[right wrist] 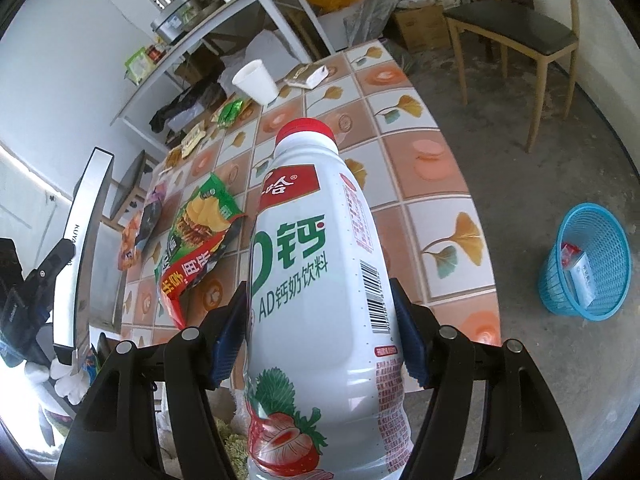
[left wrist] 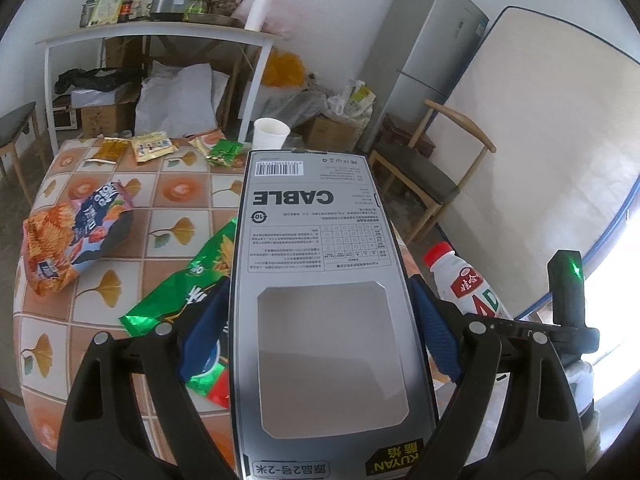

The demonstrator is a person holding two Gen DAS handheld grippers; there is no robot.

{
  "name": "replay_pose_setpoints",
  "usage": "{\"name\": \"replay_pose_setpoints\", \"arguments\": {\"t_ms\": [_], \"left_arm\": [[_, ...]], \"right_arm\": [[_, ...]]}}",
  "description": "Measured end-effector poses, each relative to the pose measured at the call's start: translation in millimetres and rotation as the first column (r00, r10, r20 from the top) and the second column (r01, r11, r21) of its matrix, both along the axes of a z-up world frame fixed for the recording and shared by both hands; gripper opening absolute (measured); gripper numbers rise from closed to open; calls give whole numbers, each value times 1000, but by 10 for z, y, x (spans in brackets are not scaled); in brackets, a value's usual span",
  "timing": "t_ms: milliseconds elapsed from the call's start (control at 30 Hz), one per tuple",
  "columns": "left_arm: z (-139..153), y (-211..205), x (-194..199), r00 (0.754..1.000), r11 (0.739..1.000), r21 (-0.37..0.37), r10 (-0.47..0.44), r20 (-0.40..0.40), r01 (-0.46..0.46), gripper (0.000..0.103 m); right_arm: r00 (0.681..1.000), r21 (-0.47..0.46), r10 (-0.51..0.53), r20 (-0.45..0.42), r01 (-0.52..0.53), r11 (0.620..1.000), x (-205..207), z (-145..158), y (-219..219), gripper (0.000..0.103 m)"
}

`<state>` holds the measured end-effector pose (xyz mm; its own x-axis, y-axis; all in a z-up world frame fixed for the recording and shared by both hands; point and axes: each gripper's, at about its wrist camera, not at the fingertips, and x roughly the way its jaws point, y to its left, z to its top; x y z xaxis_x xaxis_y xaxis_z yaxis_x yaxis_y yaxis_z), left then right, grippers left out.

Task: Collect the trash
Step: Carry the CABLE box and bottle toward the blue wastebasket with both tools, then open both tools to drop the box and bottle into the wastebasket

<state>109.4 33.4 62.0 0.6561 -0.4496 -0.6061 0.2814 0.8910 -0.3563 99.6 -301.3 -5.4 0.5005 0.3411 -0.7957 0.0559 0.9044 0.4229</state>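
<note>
Left gripper (left wrist: 320,320) clamping grey cable box (left wrist: 320,264), right gripper (right wrist: 320,328) clamping white milk bottle (right wrist: 316,280), blue basket (right wrist: 586,264) standing on floor

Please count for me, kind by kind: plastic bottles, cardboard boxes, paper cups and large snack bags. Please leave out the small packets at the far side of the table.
White plastic bottle with red cap: 1
Grey cardboard cable box: 1
White paper cup: 1
Large snack bags: 2, the orange-and-purple foil bag and the green foil bag
Total: 5
</note>
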Motion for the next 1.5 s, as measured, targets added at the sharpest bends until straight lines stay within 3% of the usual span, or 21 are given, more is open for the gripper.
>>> {"name": "replay_pose_setpoints", "arguments": {"t_ms": [433, 733, 933, 1167, 1500], "left_arm": [[180, -380, -16, 997, 997, -11, -80, 22, 81, 83], [264, -1000, -17, 973, 973, 2, -231, 17, 231, 83], [229, -1698, 5, 920, 920, -1, -391, -12, 391, 83], [19, -2684, 36, 831, 835, 5, -547, -103, 550, 83], [-596, -4214, 234, 702, 724, 39, -653, -284, 689, 83]], "right_arm": [[997, 32, -74, 37, 73, 997, -286, 45, -288, 65], [972, 60, -222, 74, 218, 974, -795, 69, -729, 65], [915, 48, -399, 60, 397, 917, -1331, 25, -1260, 65], [820, 69, -572, 20, 570, 819, -1848, -234, -1870, 65], [749, 177, -658, -84, 661, 730, -1885, -886, -2526, 65]]}}
